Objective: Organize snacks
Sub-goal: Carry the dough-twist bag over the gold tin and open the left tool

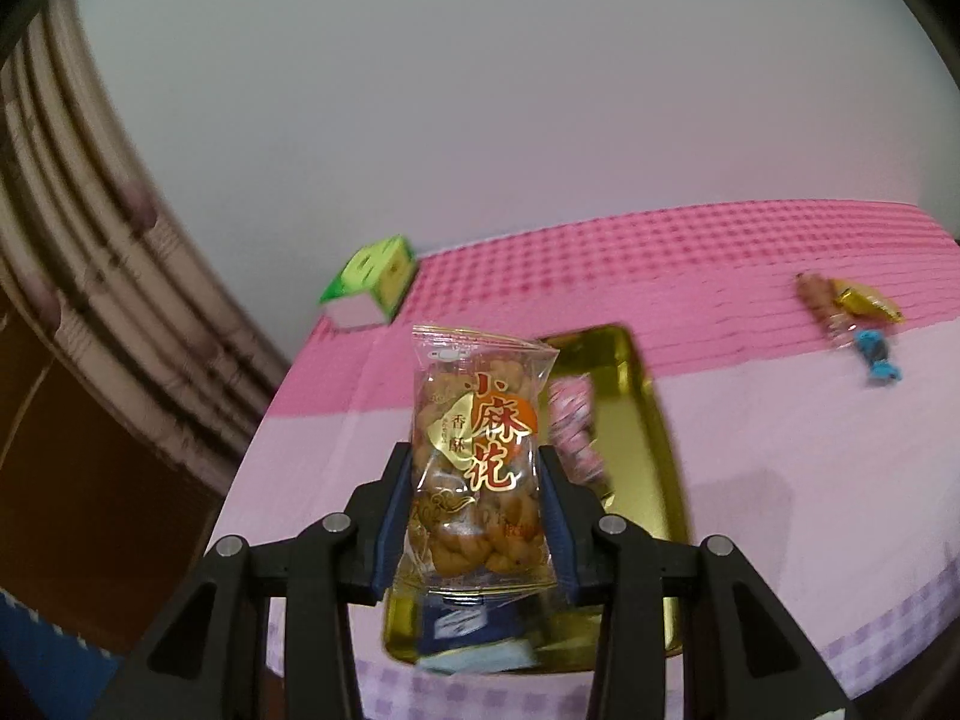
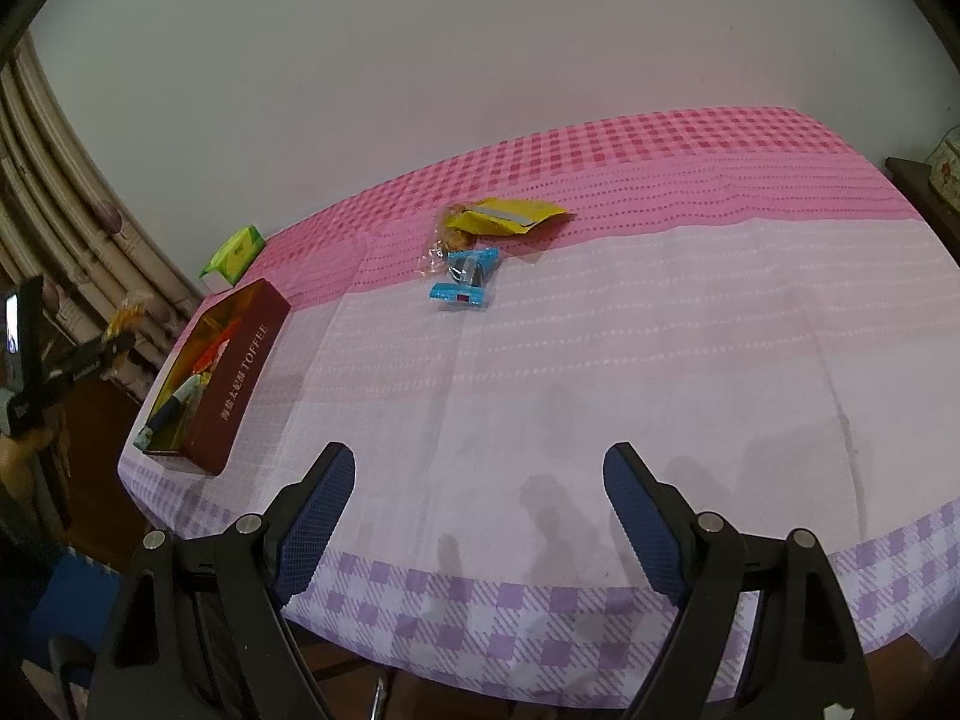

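Note:
My left gripper is shut on a clear packet of fried dough twists with red lettering, held upright over the near end of a gold-lined tin. The tin holds a pink wrapped snack and a dark blue packet. In the right wrist view the tin shows a maroon side marked TOFFEE, and the left gripper hangs just left of it. My right gripper stands open over the table's front edge with nothing between its fingers. A yellow packet, a blue candy and a clear packet lie mid-table.
A green carton sits at the far left corner behind the tin. The pink and lilac checked cloth covers the table, which backs onto a white wall. Curtains hang at the left. A dark shelf stands past the right edge.

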{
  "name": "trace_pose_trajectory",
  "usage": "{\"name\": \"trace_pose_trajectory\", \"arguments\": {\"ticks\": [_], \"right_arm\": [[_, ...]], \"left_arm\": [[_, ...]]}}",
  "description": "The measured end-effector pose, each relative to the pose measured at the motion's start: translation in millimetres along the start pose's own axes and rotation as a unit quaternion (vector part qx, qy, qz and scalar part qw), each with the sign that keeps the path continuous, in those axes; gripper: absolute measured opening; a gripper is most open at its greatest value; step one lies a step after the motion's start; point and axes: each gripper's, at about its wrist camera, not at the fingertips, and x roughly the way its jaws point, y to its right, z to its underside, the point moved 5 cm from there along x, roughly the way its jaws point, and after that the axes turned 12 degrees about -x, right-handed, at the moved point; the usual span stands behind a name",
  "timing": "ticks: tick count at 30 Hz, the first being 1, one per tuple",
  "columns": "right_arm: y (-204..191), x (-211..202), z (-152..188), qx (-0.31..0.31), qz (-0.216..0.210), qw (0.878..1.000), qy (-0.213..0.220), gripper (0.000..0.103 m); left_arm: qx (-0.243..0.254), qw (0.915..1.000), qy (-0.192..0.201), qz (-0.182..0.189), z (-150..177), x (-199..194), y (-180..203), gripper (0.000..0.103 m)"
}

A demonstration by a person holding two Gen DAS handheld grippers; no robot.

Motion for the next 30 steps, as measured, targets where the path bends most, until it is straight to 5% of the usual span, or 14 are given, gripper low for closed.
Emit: {"name": "trace_pose_trajectory", "arguments": {"ticks": [14,30], "right_arm": [[-3,9,8,-0.005,0.001,1.0,-0.017,0.083],[3,22,14,0.003,0.006,0.999,-0.036,0.083]], "left_arm": [[-0.046,0.9987,-0.018,0.006,1,26,-43,0.04],[-0.082,0.9946,-0.06,0.019,-11,81,-18,0.04]]}}
